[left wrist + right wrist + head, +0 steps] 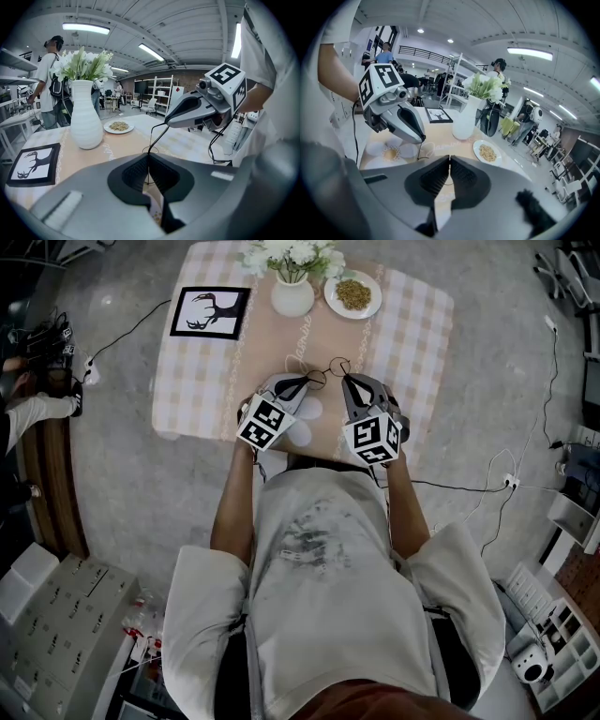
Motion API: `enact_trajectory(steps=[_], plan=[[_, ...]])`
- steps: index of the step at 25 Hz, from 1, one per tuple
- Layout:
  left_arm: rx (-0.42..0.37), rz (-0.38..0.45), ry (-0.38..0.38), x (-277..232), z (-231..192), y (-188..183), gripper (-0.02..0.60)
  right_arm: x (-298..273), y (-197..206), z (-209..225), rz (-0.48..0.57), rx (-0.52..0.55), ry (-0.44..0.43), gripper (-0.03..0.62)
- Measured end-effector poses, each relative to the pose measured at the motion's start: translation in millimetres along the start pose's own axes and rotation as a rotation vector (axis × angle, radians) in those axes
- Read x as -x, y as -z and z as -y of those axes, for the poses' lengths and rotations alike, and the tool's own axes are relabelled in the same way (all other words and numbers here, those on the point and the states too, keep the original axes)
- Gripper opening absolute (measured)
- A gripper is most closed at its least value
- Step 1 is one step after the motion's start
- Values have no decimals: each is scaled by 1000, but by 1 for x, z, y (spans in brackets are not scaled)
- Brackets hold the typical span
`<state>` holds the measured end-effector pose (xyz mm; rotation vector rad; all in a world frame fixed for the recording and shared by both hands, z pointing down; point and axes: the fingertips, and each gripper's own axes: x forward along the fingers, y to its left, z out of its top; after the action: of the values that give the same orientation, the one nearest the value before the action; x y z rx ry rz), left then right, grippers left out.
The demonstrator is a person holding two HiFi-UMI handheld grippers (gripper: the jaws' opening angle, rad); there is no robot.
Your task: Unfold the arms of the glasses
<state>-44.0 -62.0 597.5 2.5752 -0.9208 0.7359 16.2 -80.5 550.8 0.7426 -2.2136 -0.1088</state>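
Observation:
Thin black wire glasses (327,372) with round lenses hang in the air over the near half of the table, stretched between my two grippers. My left gripper (306,382) is shut on a thin wire part of them; in the left gripper view that wire (149,165) stands between its closed pads. My right gripper (345,379) is shut on another wire part (450,161) of the glasses. A black arm (157,137) runs from my left gripper (148,157) up to the tip of the right gripper (168,124). The left gripper (423,139) shows close by in the right gripper view.
The table (412,324) has a checked cloth and a tan runner. A white vase of flowers (292,296) and a plate of food (353,293) stand at the far edge, a deer picture (210,312) at the far left. A daisy-shaped mat (391,151) lies under the grippers.

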Motion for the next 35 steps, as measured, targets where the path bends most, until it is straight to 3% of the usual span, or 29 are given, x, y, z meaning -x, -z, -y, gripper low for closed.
enact_trajectory(steps=[35], plan=[[8,-4,-30,4,-6,1,14,18,18,31,-5,-146,75,21]])
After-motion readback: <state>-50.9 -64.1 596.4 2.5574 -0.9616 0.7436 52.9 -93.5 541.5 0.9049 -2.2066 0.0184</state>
